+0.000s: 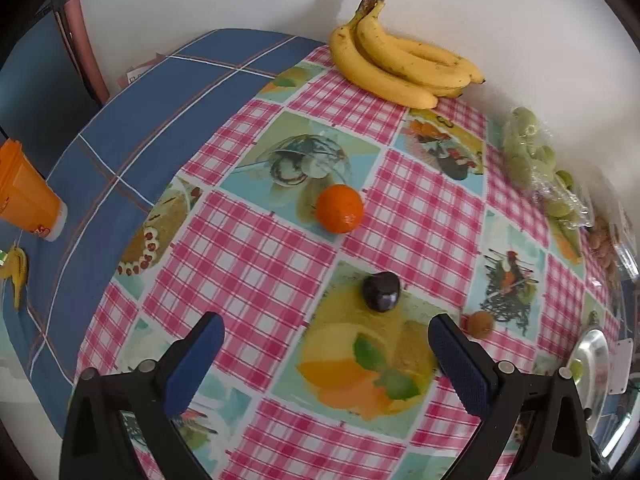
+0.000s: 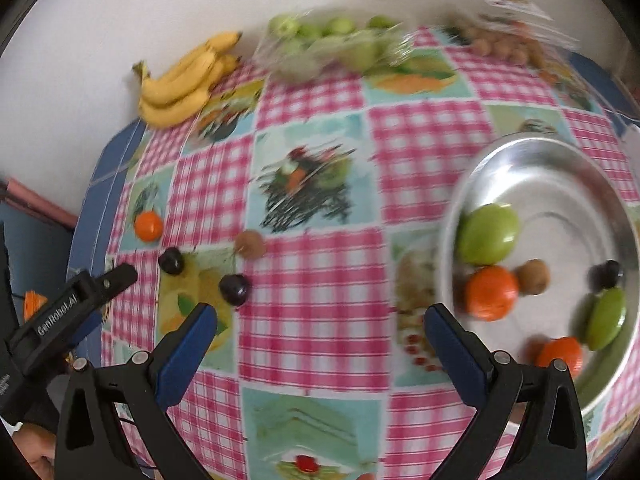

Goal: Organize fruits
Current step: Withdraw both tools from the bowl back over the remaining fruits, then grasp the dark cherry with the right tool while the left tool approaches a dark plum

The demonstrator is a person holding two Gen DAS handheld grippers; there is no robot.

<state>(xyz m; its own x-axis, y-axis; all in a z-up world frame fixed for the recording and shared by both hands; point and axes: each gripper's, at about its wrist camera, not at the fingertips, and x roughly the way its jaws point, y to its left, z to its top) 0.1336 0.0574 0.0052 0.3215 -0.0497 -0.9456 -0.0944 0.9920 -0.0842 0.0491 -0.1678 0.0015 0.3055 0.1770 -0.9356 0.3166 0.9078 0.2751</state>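
My left gripper (image 1: 326, 322) hangs open over the checked tablecloth, with a dark cherry (image 1: 381, 291) just beyond its fingertips. Farther off lies an orange (image 1: 340, 208), and a brown longan (image 1: 481, 323) sits past the right finger. My right gripper (image 2: 320, 312) is open and holds nothing, left of the metal tray (image 2: 532, 148). The tray holds a green fruit (image 2: 488, 234), an orange (image 2: 491, 292), a longan (image 2: 534, 276), a cherry (image 2: 610, 272) and more. Two cherries (image 2: 235, 289) (image 2: 171, 261), a longan (image 2: 250, 243) and an orange (image 2: 148, 226) lie loose on the table.
Bananas (image 1: 404, 64) rest against the wall beside a bag of green fruits (image 1: 532, 160) and a bag of longans (image 2: 504, 44). An orange cup (image 1: 28, 196) and a banana peel (image 1: 16, 272) lie on the blue cloth at left. The left gripper's housing (image 2: 60, 316) shows at the right view's left edge.
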